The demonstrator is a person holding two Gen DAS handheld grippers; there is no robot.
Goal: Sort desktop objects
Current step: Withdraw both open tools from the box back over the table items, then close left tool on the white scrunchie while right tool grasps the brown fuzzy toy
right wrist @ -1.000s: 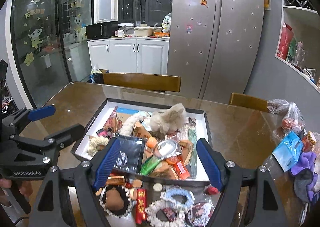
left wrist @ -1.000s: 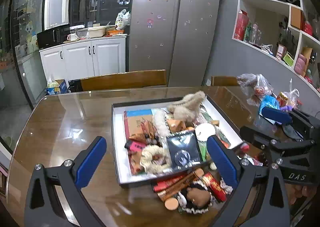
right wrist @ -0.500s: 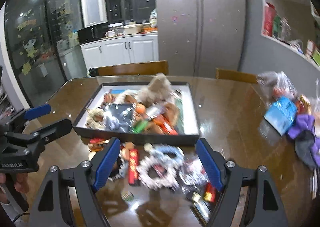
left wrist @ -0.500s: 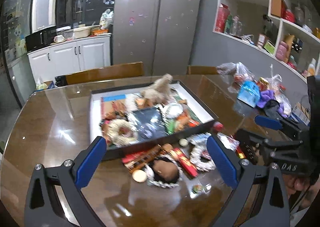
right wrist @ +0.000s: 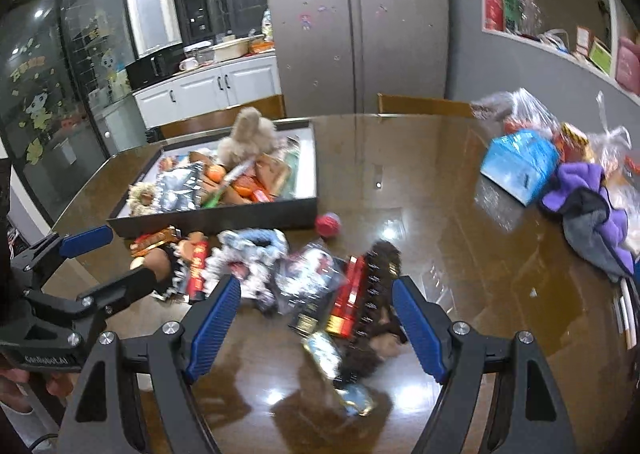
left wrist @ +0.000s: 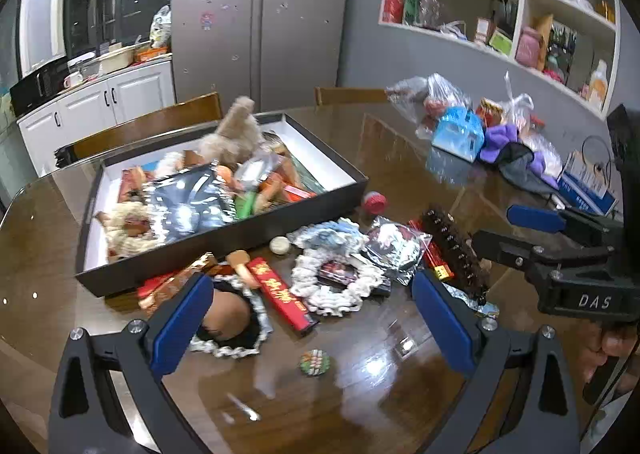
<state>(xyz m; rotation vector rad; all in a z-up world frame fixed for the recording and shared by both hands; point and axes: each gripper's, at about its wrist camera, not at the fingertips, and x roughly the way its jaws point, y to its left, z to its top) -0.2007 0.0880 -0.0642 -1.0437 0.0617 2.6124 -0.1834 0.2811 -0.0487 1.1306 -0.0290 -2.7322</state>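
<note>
Left gripper (left wrist: pixel 310 318): jaws spread wide, gripping nothing, lower centre of left view, above a red bar packet (left wrist: pixel 280 293) and white scrunchie (left wrist: pixel 334 282). Right gripper (right wrist: pixel 316 322): jaws spread, empty, lower centre of right view, above a dark bristle brush (right wrist: pixel 370 298). Black tray (left wrist: pixel 224 242): upper left of centre, heaped with packets and a plush toy (left wrist: pixel 236 133). Loose clutter lies on the wooden table (left wrist: pixel 360 386) just in front of the tray; red ball (right wrist: pixel 328 225) beside its corner

We are seeing bare table (right wrist: pixel 460 254) lying open right of the clutter. The black box (left wrist: pixel 224 250) is blocking the far side, and the brush (left wrist: pixel 456 254) and red packet (left wrist: pixel 280 298) are crowding the near middle.
</note>
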